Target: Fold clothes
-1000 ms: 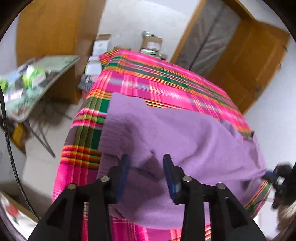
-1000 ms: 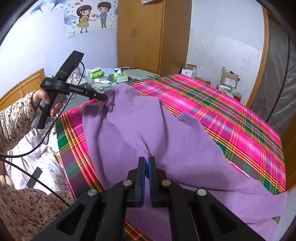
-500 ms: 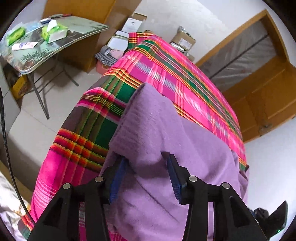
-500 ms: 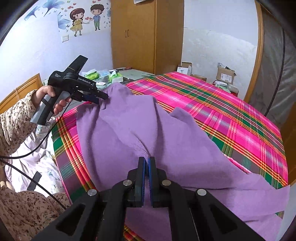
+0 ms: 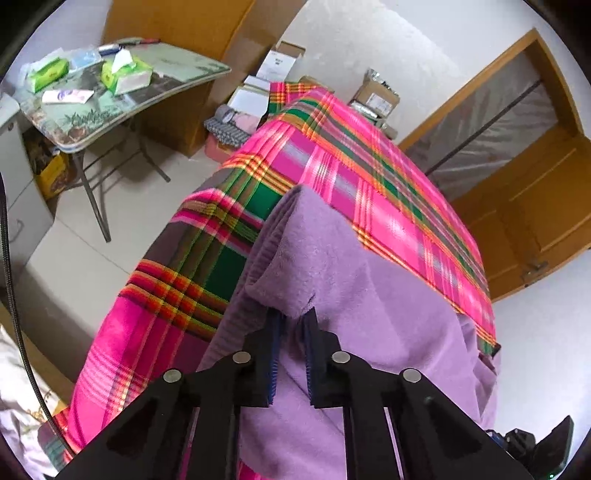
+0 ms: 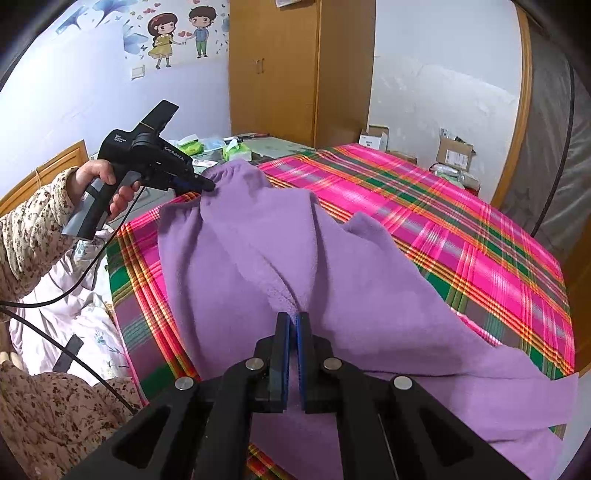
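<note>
A: Checking left wrist view: left gripper point(image 5: 291, 321) status?
B: Clamped on purple garment point(image 5: 369, 314) corner, apparently; fleece hides the tips.
A: Right wrist view?
B: Right gripper point(image 6: 292, 319) pinches a garment fold above plaid bedspread point(image 6: 461, 236).

A pink, green and orange plaid bedspread point(image 6: 461, 236) fills mid-frame, with a wooden wardrobe point(image 6: 273, 70) at top centre, a cartoon couple wall sticker point(image 6: 181, 35) upper left, cardboard boxes point(image 6: 456, 155) at right, and a folding table point(image 5: 122, 92) holding green tissue packs point(image 5: 127, 74) upper left
</note>
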Demonstrator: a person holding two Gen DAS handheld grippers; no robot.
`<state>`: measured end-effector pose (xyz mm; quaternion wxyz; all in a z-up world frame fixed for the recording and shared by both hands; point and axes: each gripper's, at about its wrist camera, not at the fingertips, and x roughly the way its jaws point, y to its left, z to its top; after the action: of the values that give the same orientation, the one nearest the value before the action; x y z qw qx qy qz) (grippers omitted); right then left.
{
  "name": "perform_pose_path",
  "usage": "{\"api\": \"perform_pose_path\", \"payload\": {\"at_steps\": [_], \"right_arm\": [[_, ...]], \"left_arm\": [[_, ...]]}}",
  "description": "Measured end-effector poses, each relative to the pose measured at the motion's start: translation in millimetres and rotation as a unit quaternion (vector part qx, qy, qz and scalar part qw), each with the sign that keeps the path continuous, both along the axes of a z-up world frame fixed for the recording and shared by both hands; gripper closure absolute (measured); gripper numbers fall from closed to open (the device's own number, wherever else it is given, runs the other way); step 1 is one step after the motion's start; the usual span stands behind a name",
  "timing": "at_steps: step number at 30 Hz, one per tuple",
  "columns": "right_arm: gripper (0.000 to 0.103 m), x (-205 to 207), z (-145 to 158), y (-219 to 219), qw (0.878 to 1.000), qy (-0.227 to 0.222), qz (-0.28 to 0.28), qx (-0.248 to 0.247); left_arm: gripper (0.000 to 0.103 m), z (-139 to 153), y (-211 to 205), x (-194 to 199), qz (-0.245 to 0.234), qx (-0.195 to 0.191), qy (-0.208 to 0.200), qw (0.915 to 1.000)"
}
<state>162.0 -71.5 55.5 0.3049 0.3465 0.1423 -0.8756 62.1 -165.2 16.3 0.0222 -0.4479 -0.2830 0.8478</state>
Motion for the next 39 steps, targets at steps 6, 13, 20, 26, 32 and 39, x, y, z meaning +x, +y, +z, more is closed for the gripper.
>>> {"api": "perform_pose_path", "payload": {"at_steps": [6,13,20,26,32,39], "right_arm": [[0.099,9,11,0,1.000,0.008,0.011,-0.003],[0.099,20,9,-2,1.000,0.000,0.029,0.008],[0.099,22,-12,-4,0.998,-0.033,0.045,0.018],[0.099,20,-39,-7,0.996,-0.069,0.055,0.031],[0.099,15,-51,-3,0.994,-0.092,0.050,0.018],[0.098,12,-54,0,0.994,-0.102,0.044,0.008]], "left_arm": [[0.092,21,1,16,-0.001,-0.017,0.020,0.9997],[0.092,16,1,27,-0.002,-0.032,0.005,0.9995],[0.092,-1,-2,41,0.008,-0.040,-0.012,0.9991],[0.092,-16,-2,42,0.017,-0.048,-0.028,0.9983],[0.091,-20,-1,41,0.022,-0.047,-0.032,0.9981],[0.089,-19,2,42,0.027,-0.052,-0.032,0.9978]]}}
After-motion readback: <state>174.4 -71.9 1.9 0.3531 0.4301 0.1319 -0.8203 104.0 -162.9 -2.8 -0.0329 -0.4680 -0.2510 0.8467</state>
